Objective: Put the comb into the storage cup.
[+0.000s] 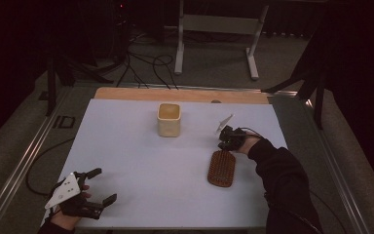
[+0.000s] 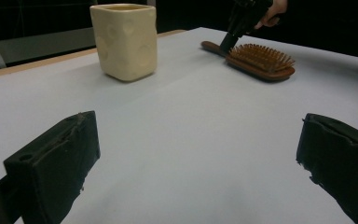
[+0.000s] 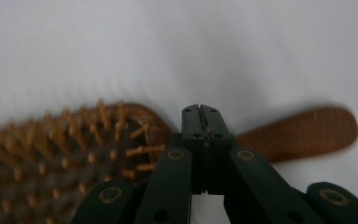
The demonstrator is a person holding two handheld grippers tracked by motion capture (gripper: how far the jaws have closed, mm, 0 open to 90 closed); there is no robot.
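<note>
Wooden hairbrush (image 1: pixel 221 168) lies right of centre in the high view, bristles up, its long axis running up the frame and its handle pointing to the upper edge. The right gripper (image 1: pixel 225 140) stands right over that handle, jaws closed; whether they pinch it I cannot tell. The left gripper (image 1: pixel 99 186), lower left and well apart, holds its jaws wide open on nothing.

Dim room, grey carpet (image 1: pixel 214 63), white table frame (image 1: pixel 214 24)
</note>
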